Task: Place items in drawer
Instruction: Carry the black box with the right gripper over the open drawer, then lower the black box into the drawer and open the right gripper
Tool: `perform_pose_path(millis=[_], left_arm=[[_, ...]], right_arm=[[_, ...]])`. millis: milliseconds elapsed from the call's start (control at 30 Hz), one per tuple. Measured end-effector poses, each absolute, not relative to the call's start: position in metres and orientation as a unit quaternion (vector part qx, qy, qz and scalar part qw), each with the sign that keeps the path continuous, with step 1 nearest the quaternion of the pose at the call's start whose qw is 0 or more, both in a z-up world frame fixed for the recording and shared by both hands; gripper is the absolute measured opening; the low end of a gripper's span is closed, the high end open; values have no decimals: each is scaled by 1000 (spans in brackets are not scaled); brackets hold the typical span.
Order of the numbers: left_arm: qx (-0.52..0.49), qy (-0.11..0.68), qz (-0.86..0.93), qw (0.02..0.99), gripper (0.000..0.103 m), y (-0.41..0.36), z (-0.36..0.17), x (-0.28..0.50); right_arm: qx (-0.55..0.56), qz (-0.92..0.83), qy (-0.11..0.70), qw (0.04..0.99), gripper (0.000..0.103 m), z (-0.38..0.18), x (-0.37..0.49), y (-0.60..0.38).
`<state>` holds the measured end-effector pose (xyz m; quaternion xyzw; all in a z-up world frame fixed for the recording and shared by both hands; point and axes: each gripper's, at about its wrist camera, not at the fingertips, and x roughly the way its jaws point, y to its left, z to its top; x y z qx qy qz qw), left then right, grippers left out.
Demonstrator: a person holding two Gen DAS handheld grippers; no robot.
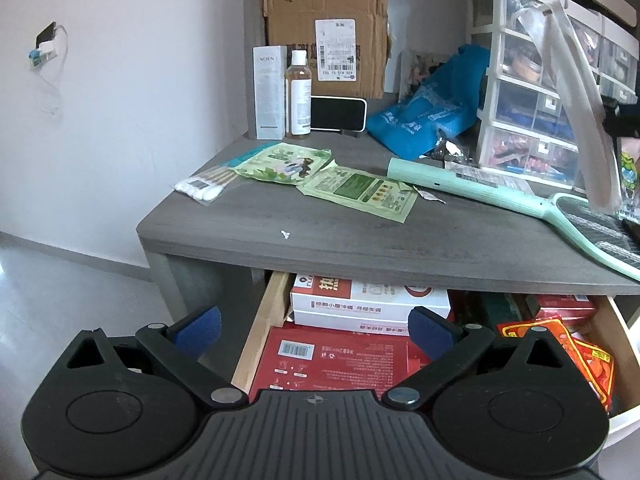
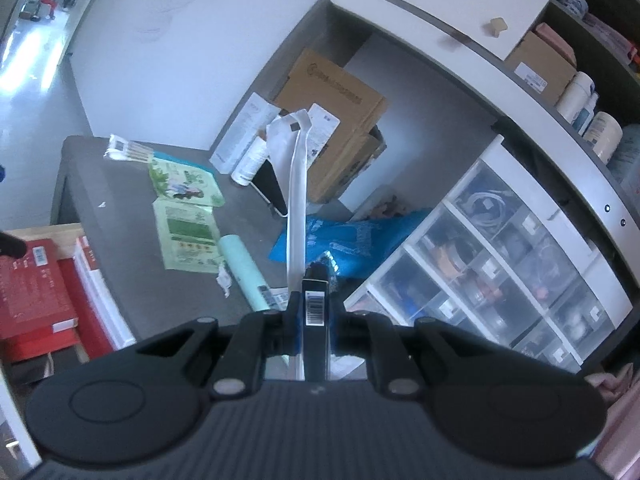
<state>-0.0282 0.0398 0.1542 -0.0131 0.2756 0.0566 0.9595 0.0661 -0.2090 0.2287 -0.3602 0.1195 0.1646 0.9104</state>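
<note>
The drawer (image 1: pixel 262 320) under the grey desktop (image 1: pixel 320 232) stands open and holds red and white boxes (image 1: pixel 340 356) and red packets (image 1: pixel 580 344). My left gripper (image 1: pixel 314 330) is open and empty, just in front of the drawer. My right gripper (image 2: pixel 314 312) is shut on a long white flat pack with a black barcoded end (image 2: pixel 298 184), held up above the desktop; the pack also shows in the left wrist view (image 1: pixel 576 96) at the right. Two green sachets (image 1: pixel 280 164) (image 1: pixel 360 192) and a cotton swab pack (image 1: pixel 204 188) lie on the desktop.
A mint electric fly swatter (image 1: pixel 480 188), blue bag (image 1: pixel 432 120), phone (image 1: pixel 338 114), white box and bottle (image 1: pixel 298 96), and cardboard box (image 1: pixel 328 32) crowd the desktop's back. Clear plastic drawer units (image 1: pixel 532 92) stand at the right. Shelves (image 2: pixel 560 60) hang above.
</note>
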Motion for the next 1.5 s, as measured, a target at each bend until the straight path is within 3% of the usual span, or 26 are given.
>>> perform_pose_path(millis=[1500], left_arm=[[-6,271,44,962,101,37,150,-33]], right_arm=[[-410,198,223,862,12,142,8,-204]])
